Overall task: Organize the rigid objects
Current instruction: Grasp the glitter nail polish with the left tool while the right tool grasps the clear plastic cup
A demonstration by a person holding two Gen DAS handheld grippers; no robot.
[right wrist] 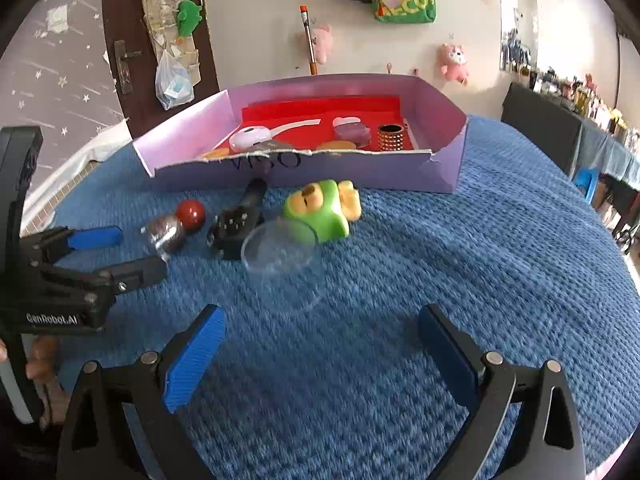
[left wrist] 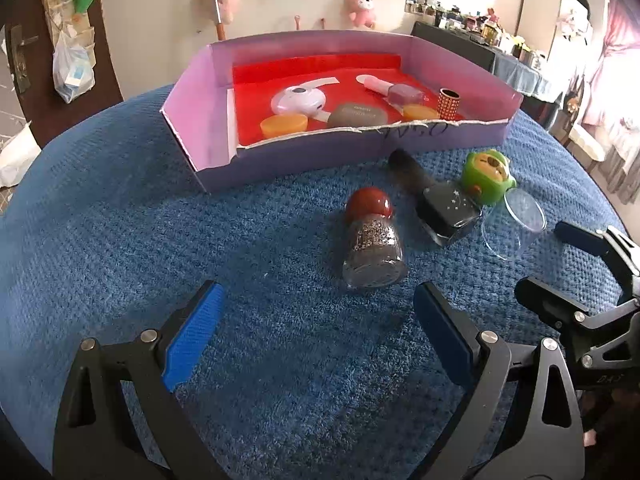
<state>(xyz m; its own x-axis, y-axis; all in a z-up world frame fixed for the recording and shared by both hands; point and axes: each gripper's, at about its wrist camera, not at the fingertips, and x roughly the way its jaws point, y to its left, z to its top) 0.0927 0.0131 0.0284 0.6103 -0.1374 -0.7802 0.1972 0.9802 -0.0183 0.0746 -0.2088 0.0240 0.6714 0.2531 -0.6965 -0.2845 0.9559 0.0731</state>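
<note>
Desk: blue cloth (left wrist: 120, 240), purple box (left wrist: 440, 148) behind
Glitter bottle (left wrist: 372, 248): lying, red cap toward box
Left tongs (left wrist: 316, 336): spread
Right tongs (right wrist: 320, 348): spread

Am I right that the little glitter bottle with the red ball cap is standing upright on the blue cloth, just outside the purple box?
Not quite: the glitter bottle is lying on its side, as the left wrist view shows. It is indeed on the blue cloth, outside the purple box.

red-capped bottle (left wrist: 372, 240) toppled, black bottle (left wrist: 444, 208) (also flat) beside
</note>
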